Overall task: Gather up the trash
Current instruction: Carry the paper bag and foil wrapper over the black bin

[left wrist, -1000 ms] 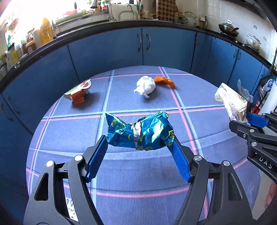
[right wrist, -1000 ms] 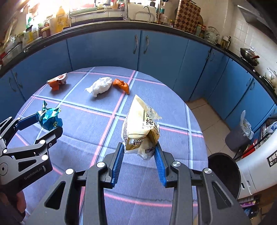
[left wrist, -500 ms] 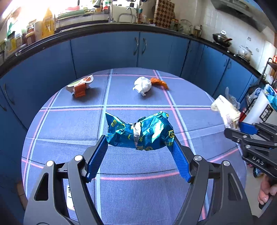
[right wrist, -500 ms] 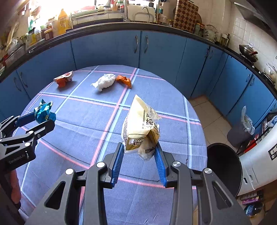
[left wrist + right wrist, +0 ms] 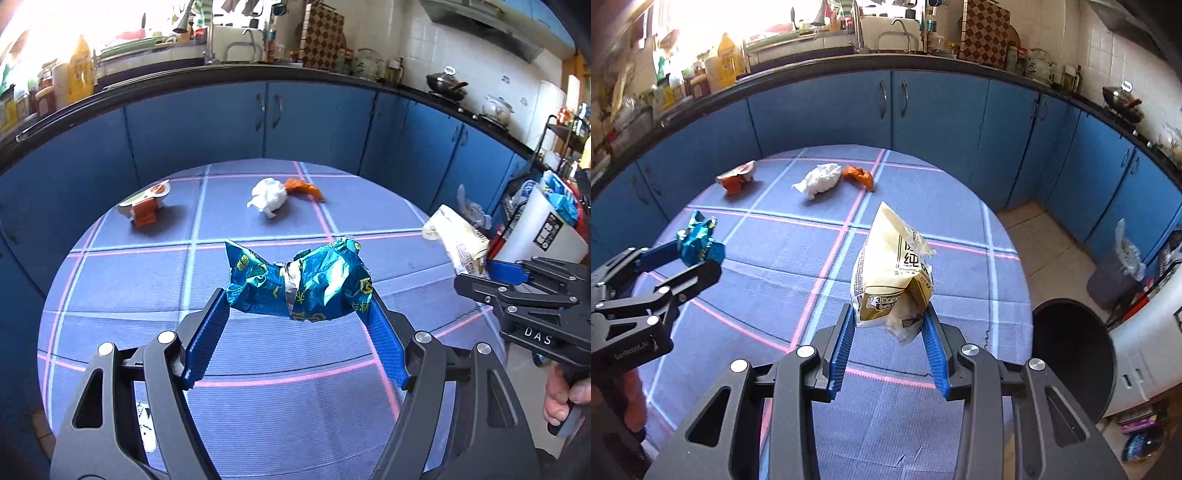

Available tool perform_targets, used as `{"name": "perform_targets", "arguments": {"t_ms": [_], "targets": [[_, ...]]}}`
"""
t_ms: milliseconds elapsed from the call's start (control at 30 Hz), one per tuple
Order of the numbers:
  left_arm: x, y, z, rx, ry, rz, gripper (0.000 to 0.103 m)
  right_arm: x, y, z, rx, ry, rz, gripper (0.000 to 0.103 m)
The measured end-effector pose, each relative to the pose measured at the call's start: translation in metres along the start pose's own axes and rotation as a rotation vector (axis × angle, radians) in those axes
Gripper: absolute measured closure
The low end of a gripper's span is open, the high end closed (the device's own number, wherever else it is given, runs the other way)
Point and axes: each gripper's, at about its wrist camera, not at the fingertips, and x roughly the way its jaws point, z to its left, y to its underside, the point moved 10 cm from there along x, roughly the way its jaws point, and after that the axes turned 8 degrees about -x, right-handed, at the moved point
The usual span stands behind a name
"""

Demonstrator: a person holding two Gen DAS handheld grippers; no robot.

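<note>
Two grippers loaded, both raised above table [image 5: 798, 258]. Left gripper [image 5: 299, 306] clamped on blue wrapper [image 5: 295, 284]; right gripper [image 5: 892, 325] clamped on cream bag [image 5: 890, 273]. On far side of table: orange scrap [image 5: 858, 175] touching white wad [image 5: 820, 179], torn pack [image 5: 735, 179] well apart. Black bin [image 5: 1075, 354] just beside table edge.

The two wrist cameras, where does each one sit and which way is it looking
Left wrist: sits on the left gripper, looking down over its blue foil wrapper across the table; the right gripper and a hand show.
Right wrist: sits on the right gripper, looking over its cream bag towards the black bin; the left gripper shows.
Shared: table, white tissue, both held items.
</note>
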Motion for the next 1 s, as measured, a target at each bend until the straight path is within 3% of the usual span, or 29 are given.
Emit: {"name": "perform_targets", "arguments": {"t_ms": [333,667,1000], "targets": [[0.006,-0.001,-0.012,0.024,-0.015,0.014,0.03,-0.002,0.004,-0.006,0.009,-0.019,-0.01,0.066],[0.015,-0.013,-0.05,0.091,-0.017,0.018,0.03,-0.023,0.003,-0.033,0.132,-0.162,-0.077,0.065],[0.032,-0.012,-0.1,0.151,0.046,0.054,0.03,-0.037,0.007,-0.074,0.158,-0.038,-0.101,0.065]]}}
